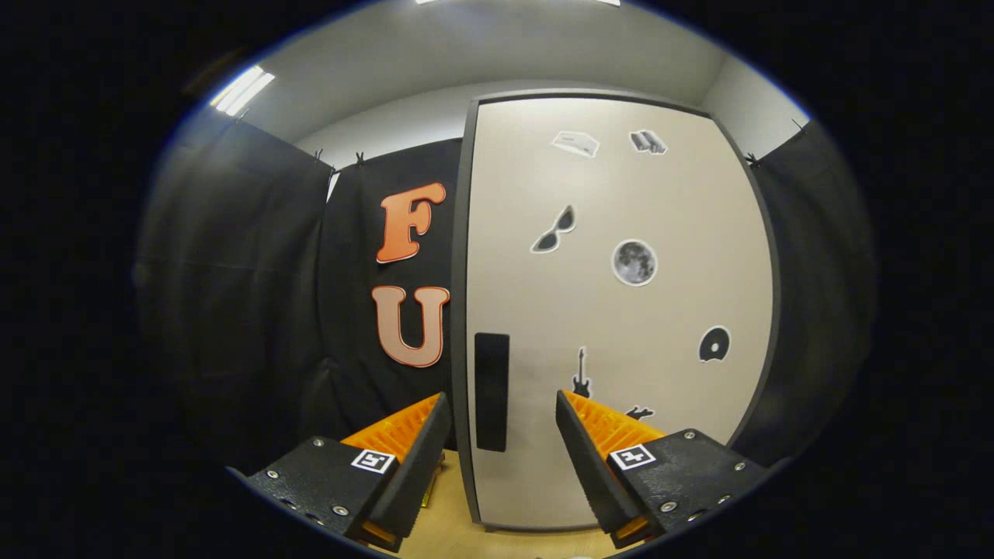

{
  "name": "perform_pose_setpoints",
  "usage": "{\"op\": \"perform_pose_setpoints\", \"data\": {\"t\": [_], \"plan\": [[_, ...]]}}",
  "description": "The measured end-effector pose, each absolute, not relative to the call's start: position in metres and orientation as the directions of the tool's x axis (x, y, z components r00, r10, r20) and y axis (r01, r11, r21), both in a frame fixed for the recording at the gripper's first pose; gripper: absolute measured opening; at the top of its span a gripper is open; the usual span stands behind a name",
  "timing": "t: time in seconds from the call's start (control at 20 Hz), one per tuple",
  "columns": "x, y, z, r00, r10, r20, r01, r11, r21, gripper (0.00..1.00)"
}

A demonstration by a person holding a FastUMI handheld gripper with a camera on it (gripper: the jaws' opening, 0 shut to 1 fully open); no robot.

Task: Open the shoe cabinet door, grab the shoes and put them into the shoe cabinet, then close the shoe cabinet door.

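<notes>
Gripper (503, 407) jaws wide apart, nothing between them yet. Shoe cabinet door (621, 310) shut, upright, straight ahead w/ stickers on it. Dark recessed handle (491, 392) sits near the door's edge, lined up in the gap just beyond the fingers. Door prob. a light, stiff panel w/ smooth, slippery face, so take hold at the handle slot or door edge & pull. Wooden floor (450, 532) below.

gripper (502, 404) spread, facing cabinet door (621, 310)
</notes>
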State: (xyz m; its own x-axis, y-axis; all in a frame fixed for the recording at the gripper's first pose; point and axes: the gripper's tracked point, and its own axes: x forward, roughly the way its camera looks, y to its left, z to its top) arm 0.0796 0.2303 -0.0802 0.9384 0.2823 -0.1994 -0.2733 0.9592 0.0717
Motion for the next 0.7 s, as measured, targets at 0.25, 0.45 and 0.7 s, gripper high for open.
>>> {"op": "perform_pose_setpoints", "data": {"t": [0.25, 0.45, 0.7], "plan": [[0.113, 0.247, -0.111, 0.939, 0.206, -0.275, -0.196, 0.979, 0.063, 0.72], [0.128, 0.251, -0.13, 0.926, 0.183, -0.331, -0.145, 0.98, 0.138, 0.56], [0.129, 0.251, -0.132, 0.934, 0.126, -0.335, -0.094, 0.989, 0.11, 0.33]]}}
